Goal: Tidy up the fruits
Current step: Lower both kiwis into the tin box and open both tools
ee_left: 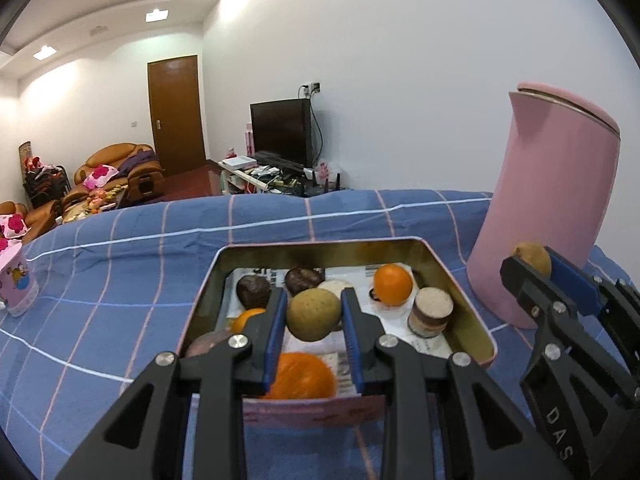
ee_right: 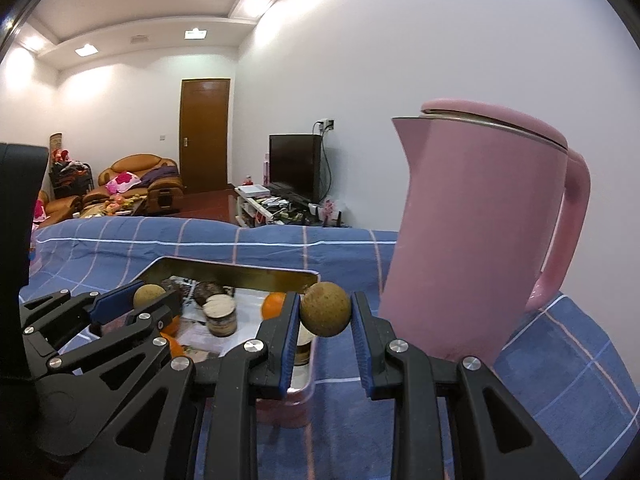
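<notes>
An open pink tin lies on the blue checked cloth. It holds oranges, dark brown fruits and a small layered jar. My left gripper is shut on a round brown-green fruit held above the tin's middle. My right gripper is shut on a similar brown fruit, which hangs over the tin's right edge beside the pink kettle. In the left wrist view the right gripper shows at the right with its fruit. The right wrist view shows the left gripper at the left.
A tall pink kettle stands close on the right of the tin, its handle facing right. A pink cartoon cup stands at the cloth's far left. Beyond the table's far edge are a sofa, a door and a television.
</notes>
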Motion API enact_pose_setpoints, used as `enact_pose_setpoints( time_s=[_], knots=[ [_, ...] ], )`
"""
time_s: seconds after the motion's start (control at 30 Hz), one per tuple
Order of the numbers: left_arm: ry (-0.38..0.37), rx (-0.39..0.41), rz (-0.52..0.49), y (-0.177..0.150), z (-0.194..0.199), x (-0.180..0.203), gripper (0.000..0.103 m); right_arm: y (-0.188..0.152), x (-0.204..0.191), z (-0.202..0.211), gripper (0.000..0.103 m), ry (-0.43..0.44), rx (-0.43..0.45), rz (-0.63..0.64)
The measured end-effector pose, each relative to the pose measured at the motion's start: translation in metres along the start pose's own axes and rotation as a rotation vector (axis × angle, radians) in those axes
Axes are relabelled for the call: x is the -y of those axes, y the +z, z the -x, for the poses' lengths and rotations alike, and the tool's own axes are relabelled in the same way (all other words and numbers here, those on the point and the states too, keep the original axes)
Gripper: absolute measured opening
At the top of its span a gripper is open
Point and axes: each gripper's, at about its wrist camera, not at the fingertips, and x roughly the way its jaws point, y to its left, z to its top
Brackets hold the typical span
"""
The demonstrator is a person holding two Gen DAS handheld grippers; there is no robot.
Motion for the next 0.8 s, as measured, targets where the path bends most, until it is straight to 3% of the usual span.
enact_pose_setpoints(
  time_s=[0.27,0.8],
  knots=[
    [-0.014,-0.001,0.040,0.010,-0.015,-0.006,0.029,0.007,0.005,-0.008,0.028,-0.017,0.009,-0.022],
    [0.020,-0.039,0.094,0.021,-0.048,-0.033,0.029,0.026,-0.023,-0.057,0.028,0.051,-0.028,-0.006]
  ],
)
